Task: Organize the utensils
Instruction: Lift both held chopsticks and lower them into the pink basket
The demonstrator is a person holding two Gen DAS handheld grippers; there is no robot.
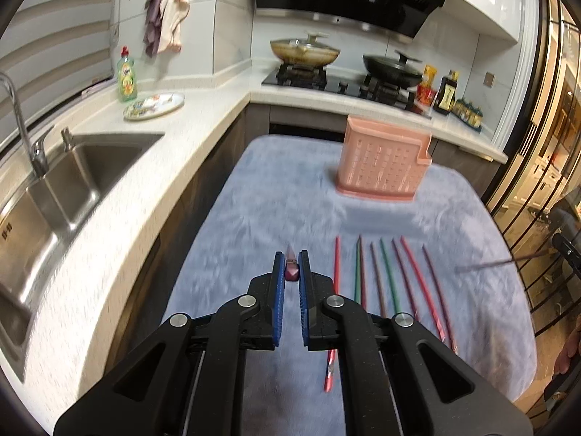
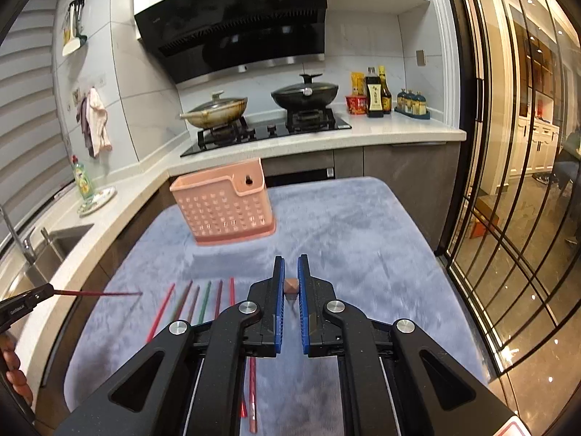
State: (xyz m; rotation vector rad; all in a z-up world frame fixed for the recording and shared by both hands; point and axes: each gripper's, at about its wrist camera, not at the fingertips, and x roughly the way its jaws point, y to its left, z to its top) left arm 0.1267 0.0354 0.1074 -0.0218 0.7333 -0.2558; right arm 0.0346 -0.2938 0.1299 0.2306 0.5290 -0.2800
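Note:
My left gripper [image 1: 291,254] is shut on the butt end of a dark red chopstick [image 1: 292,272], held above the grey-blue cloth [image 1: 283,189]. In the right wrist view that chopstick [image 2: 98,293] sticks out level from the left gripper [image 2: 49,291] at the left edge. Raised over the cloth [image 2: 363,239], my right gripper [image 2: 290,259] is shut on a brownish chopstick [image 2: 291,286], seen end-on. Several coloured chopsticks [image 1: 388,276] lie side by side on the cloth. A pink perforated holder [image 1: 385,160] stands upright at the far end.
An L-shaped counter carries a steel sink [image 1: 61,181], a green soap bottle [image 1: 127,76], a plate [image 1: 154,105] and a hob with two lidded pans [image 1: 305,54]. Glass doors [image 2: 508,218] close the right side. A hand [image 2: 14,367] shows at the left edge.

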